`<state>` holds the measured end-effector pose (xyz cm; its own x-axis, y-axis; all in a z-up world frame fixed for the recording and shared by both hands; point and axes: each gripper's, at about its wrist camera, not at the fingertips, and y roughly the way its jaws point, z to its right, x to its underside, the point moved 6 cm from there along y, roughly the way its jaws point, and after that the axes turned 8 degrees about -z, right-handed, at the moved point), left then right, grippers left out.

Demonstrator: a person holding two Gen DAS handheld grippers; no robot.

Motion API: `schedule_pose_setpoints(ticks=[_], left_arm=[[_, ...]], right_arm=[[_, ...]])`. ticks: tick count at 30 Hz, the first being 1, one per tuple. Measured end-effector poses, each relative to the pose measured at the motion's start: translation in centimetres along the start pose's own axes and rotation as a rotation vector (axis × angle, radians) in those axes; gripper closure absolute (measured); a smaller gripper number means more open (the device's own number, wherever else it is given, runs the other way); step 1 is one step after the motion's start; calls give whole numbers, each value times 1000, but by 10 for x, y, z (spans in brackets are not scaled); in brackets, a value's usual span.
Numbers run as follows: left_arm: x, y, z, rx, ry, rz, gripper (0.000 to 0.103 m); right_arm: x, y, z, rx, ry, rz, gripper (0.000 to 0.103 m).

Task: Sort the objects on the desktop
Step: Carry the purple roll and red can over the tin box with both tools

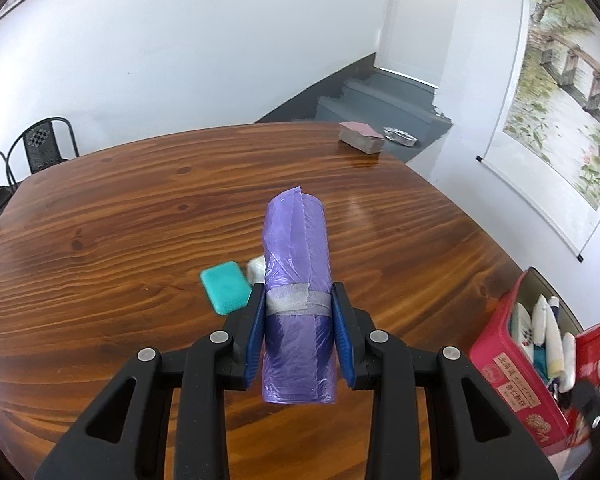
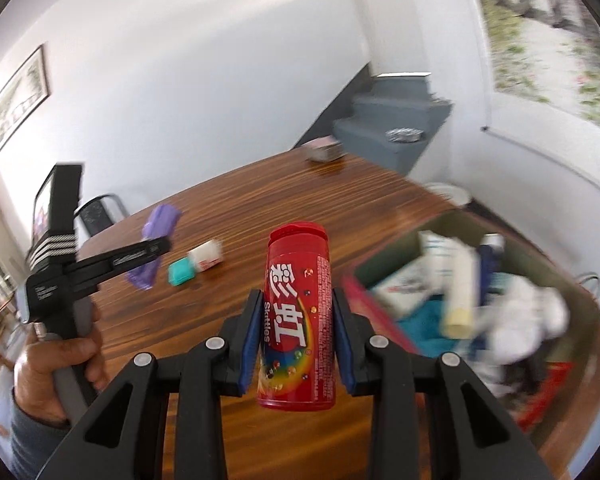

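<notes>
Taped purple bag roll (image 1: 297, 280), red Skittles tube (image 2: 298, 320)

The right tool (image 2: 296, 320) clamps a red Skittles tube (image 2: 298, 316) above the tabletop (image 2: 300, 200), beside the red box (image 2: 556, 408).

Purple roll (image 1: 296, 276), red rainbow-printed can (image 2: 298, 320), teal case (image 1: 225, 287), striped brown table (image 1: 140, 220)

Background: scroll painting (image 1: 556, 92) on right wall, grey stairs (image 1: 380, 100) behind, black chairs (image 1: 40, 148) left, framed picture (image 2: 18, 100) on left wall.
</notes>
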<state>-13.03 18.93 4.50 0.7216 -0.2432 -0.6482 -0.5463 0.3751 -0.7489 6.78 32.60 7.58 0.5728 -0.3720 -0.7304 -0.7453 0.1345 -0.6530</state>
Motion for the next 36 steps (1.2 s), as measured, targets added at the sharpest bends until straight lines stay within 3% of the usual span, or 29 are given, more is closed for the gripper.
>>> schedule_pose_setpoints(ticks=[9,16,36], left_arm=[[11,-10,29,45,48,-5,69],[24,-24,64,118,103,-16,69],[57,-33,200,336,267,-88,69]], right_arm=[[9,-27,85,147,129,39,67],[22,-32,124,184,205,30,67],[44,-10,147,109,185,-68,67]])
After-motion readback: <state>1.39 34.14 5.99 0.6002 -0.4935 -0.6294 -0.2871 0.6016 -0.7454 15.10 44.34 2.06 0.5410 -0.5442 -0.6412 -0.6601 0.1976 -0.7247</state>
